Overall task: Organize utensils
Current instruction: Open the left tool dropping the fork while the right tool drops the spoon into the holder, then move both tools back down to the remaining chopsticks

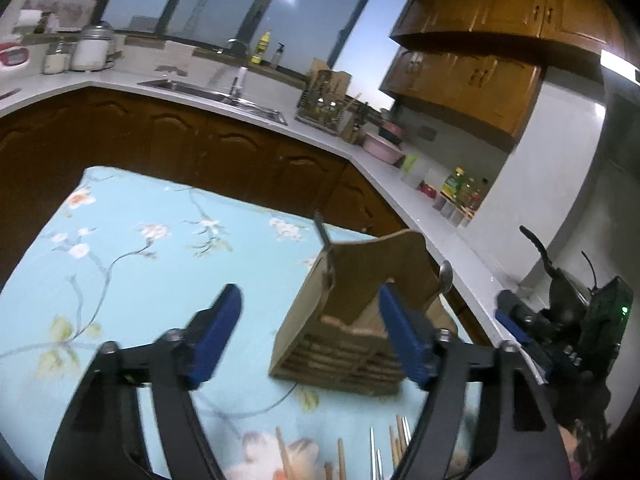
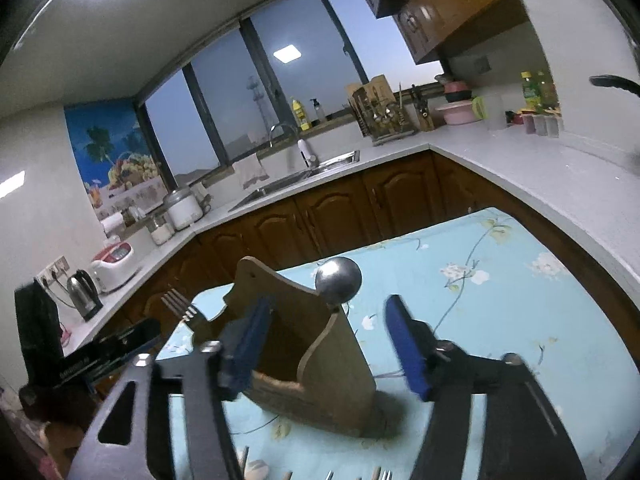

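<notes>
A wooden utensil holder [image 1: 352, 320] stands on the floral blue tablecloth [image 1: 140, 272]; it also shows in the right wrist view [image 2: 316, 356]. A fork [image 2: 180, 308] and a metal spoon [image 2: 338, 280] stand in it, heads up. My left gripper [image 1: 312, 328] is open and empty, its right finger in front of the holder. My right gripper [image 2: 328, 344] is open and empty above the holder. Loose chopsticks and forks [image 1: 384, 452] lie on the cloth at the near edge, partly hidden by the fingers.
Behind the table runs a white L-shaped counter [image 2: 520, 168] over brown cabinets, with a sink [image 2: 296, 180], a rice cooker [image 2: 114, 264], a kettle [image 2: 84, 294], a dish rack [image 2: 384, 120] and bottles. The other gripper [image 1: 568, 328] shows at the right of the left wrist view.
</notes>
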Available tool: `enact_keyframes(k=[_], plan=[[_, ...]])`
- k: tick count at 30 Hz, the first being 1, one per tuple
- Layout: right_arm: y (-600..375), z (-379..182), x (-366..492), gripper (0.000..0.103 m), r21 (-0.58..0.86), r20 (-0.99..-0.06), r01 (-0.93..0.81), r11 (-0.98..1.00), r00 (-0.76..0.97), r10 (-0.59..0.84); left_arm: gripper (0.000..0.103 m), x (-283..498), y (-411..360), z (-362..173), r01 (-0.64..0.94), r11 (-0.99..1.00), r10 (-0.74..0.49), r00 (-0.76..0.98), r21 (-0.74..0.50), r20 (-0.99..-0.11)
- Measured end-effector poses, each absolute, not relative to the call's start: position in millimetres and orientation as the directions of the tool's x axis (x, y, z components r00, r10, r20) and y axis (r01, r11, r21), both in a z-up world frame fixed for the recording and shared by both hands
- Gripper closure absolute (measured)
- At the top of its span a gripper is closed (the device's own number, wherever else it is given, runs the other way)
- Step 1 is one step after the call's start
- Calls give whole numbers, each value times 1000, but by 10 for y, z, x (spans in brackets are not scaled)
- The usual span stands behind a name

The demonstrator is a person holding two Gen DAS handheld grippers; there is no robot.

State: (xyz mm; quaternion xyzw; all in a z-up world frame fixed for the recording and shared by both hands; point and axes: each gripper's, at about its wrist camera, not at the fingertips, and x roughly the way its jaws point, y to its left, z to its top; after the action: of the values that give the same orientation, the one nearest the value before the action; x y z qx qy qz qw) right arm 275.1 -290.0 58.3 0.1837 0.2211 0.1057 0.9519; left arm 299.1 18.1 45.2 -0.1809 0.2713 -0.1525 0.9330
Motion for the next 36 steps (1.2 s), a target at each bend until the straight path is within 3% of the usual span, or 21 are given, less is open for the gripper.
enact_keyframes(k=[2,9,22,36], plan=[[-2911,592,2622,24,400,-375,-119,909,883,281,20,2826,242,422,164,891,-367,810,-423,-458],[-2996,540,2088,13,425,-387,-125,896,870,305,16,2259,380,264,104,896,-332,801,-431,-497],[-2994,211,1150,12,329,-483,-57,942,847,220,13,1423,485,-97,38,901,-311,752,-433,-581],[-2881,-62,1105,12,297,-578,-31,954,789,206,13,1285,445,-225,35,936,-266,722,-350,-639]])
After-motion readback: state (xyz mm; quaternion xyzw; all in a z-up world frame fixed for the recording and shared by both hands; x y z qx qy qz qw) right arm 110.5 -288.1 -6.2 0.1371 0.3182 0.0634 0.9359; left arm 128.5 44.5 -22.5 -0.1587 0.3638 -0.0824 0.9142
